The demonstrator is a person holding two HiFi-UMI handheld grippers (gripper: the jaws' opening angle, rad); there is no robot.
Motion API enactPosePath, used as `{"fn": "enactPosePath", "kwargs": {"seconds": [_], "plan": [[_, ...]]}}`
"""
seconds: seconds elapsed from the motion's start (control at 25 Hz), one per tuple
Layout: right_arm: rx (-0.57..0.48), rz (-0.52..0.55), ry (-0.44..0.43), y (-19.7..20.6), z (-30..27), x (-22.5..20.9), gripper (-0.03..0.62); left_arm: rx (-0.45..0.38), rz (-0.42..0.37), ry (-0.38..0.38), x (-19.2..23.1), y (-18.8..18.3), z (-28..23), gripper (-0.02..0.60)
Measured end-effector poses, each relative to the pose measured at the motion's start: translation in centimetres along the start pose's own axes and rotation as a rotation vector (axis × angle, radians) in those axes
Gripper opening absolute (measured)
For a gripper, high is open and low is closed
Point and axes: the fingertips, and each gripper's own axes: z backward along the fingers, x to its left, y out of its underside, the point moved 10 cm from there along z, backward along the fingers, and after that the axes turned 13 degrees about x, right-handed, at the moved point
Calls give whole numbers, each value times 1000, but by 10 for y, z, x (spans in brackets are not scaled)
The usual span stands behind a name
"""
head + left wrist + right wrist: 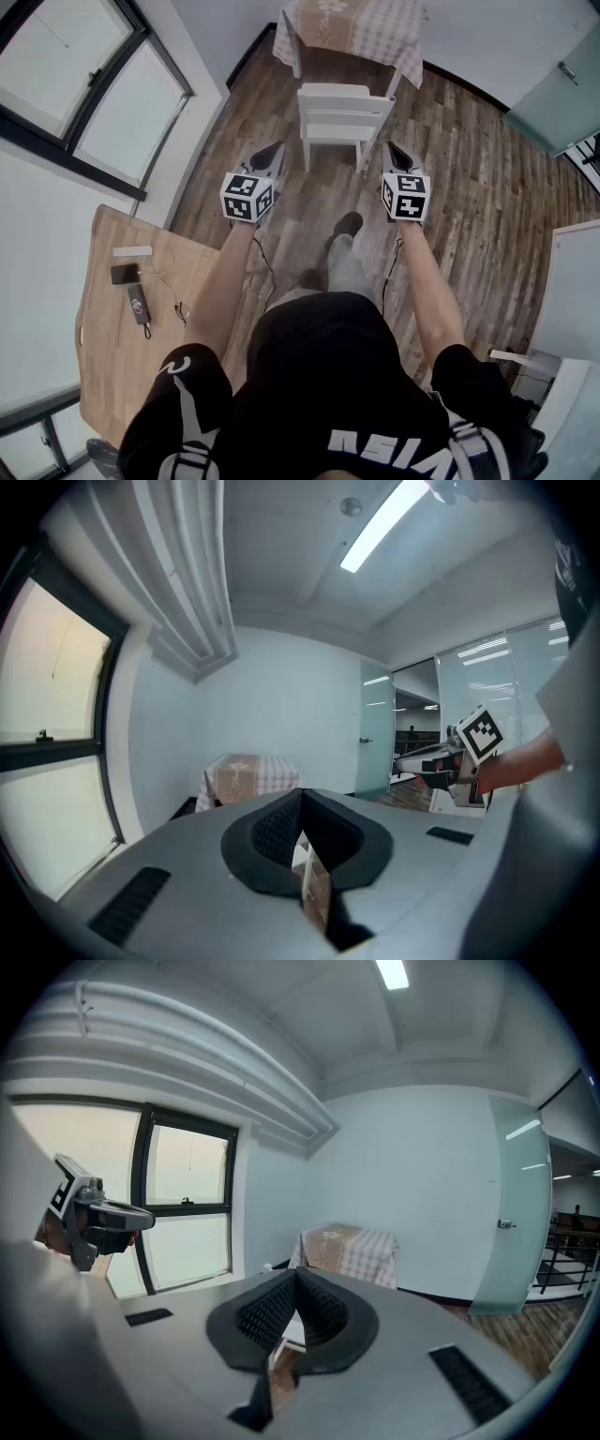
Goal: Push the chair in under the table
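- Left gripper (277, 145): jaws pressed together, ribbed pads meeting tip to tip in its own view (302, 799). Nothing pinched between them.
- Right gripper (392, 147): the same, with jaws closed flat on each other (294, 1281) and nothing held.
- Both grippers are held out ahead of the person at about the same height, tilted slightly down. They sit one to each side of the chair's near end.
- White chair (344, 111): stands on the wood floor (469, 178), directly ahead and between the two gripper tips. Its far edge is close to the table and most of the seat is out from under it.
- In the head view, neither tip reaches the chair. The left tip is clear of the near leg. The right tip is just beside the chair's right side, with a gap showing.
- Table (375, 33): covered with a checked cloth, set against the far wall.
- Shoe (349, 223): one foot is forward, behind the chair.
- Wooden desk (108, 356): at the person's left, under the window.
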Motion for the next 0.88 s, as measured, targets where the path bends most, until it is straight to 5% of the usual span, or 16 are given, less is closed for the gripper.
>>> {"fn": "enactPosePath", "kwargs": {"seconds": [0.88], "plan": [[60,28,13,13,-31,-27,12,70,51,-6,7,3,-47,25]]}}
